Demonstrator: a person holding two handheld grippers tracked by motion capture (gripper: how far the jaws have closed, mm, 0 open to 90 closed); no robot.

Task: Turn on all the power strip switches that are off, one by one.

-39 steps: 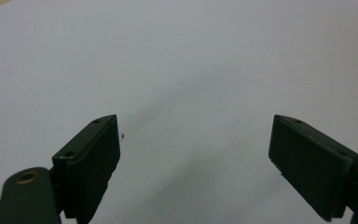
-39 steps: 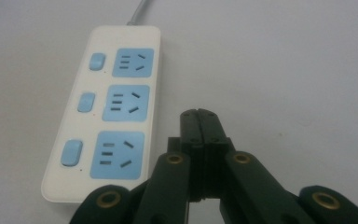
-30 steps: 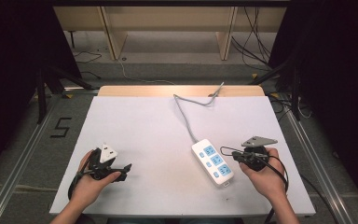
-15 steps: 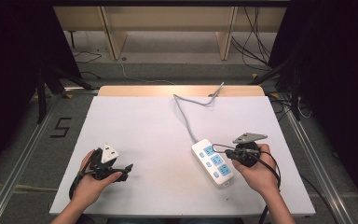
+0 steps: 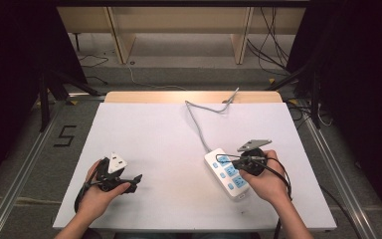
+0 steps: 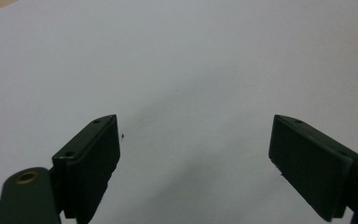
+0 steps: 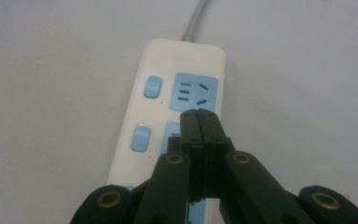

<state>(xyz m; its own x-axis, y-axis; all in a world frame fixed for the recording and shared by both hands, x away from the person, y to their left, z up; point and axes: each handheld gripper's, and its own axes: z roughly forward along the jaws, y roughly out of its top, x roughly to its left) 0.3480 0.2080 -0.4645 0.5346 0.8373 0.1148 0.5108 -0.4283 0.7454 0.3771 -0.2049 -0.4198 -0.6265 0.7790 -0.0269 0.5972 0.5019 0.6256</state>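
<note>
**Right hand slides over the power strip**

The left gripper (image 5: 135,178) has stayed in the same spot on the white tabletop (image 5: 154,134) since a second ago. Its fingers (image 6: 91,149) are spread wide with nothing between them, just bare tabletop. The left hand (image 5: 97,194) lies low near the front edge.

The right gripper (image 5: 235,163) has moved a little to the left and is now over the power strip (image 5: 220,172). The strip has not moved. It lies slanted, right of the middle, and its grey cord (image 5: 195,119) runs to the far edge. The right fingers (image 7: 198,123) are pressed tight together, holding nothing, with their tips above a blue socket (image 7: 196,91). I cannot tell if they touch it. The right hand (image 5: 266,181) reaches in from the lower right.
</note>
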